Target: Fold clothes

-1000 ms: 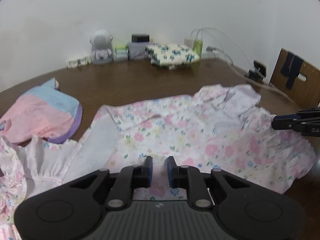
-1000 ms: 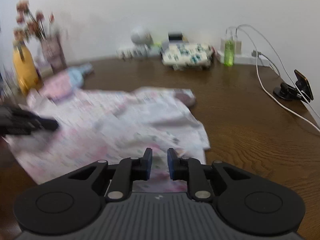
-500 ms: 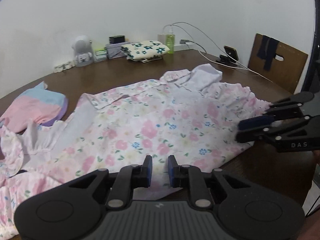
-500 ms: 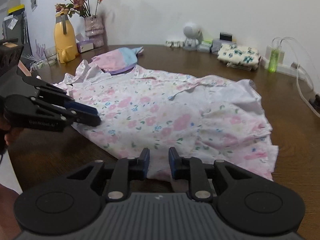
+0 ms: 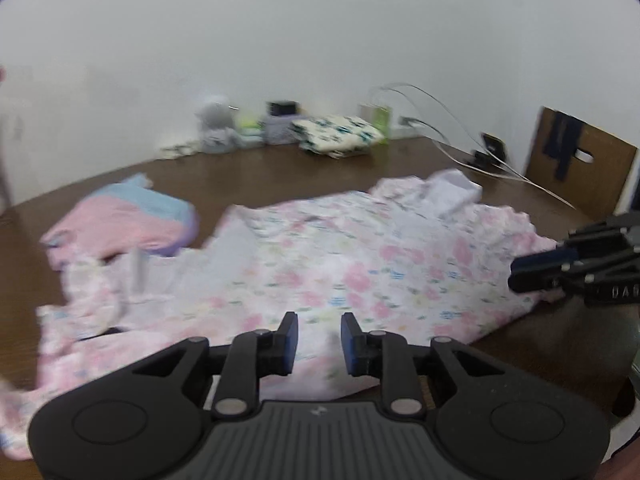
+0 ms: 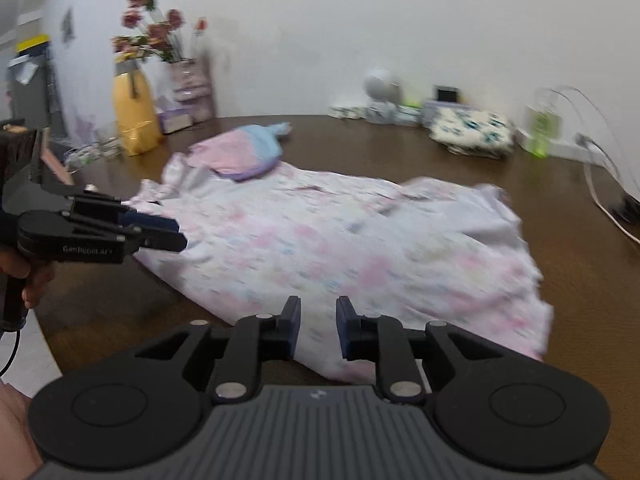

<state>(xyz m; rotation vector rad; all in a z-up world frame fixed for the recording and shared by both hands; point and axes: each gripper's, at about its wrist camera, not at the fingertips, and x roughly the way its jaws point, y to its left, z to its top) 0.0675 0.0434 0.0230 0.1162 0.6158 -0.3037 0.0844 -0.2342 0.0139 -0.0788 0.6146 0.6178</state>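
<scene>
Table [image 6: 500,184]: dark brown wood, large, standing against a white wall [image 5: 320,40]; carries everything listed below.

Dress [image 5: 360,264]: white cloth with pink flower print, spread flat across the middle of the table, its near hem close to the table edge. A ruffled part lies bunched at its left end in the left wrist view. Both views are blurred, so the finer print cannot be read.

Folded garment [image 5: 120,224]: pink, light blue and purple, lying on the table at the far left corner of the dress and touching it.

Chair back [image 5: 580,168]: brown wood, beyond the table's right side, with a dark strap hanging on it.

Yellow jug [image 6: 134,116]: upright at the table's far left, beside a vase of pink flowers [image 6: 152,36].

Folded cloth [image 6: 472,132]: cream with dark flowers, near the wall.

Small goods along the wall: a grey round toy [image 5: 216,128], a green bottle [image 6: 538,136], white cables [image 5: 440,120].

Left gripper [image 5: 318,344]: black, fingers with blue pads standing apart with a clear gap, empty, over the near hem of the dress.

Right gripper [image 6: 318,328]: same make, fingers likewise apart, nothing between them, over the near hem further right.

Hand [image 6: 28,276]: wrapped round the left gripper's handle.
</scene>
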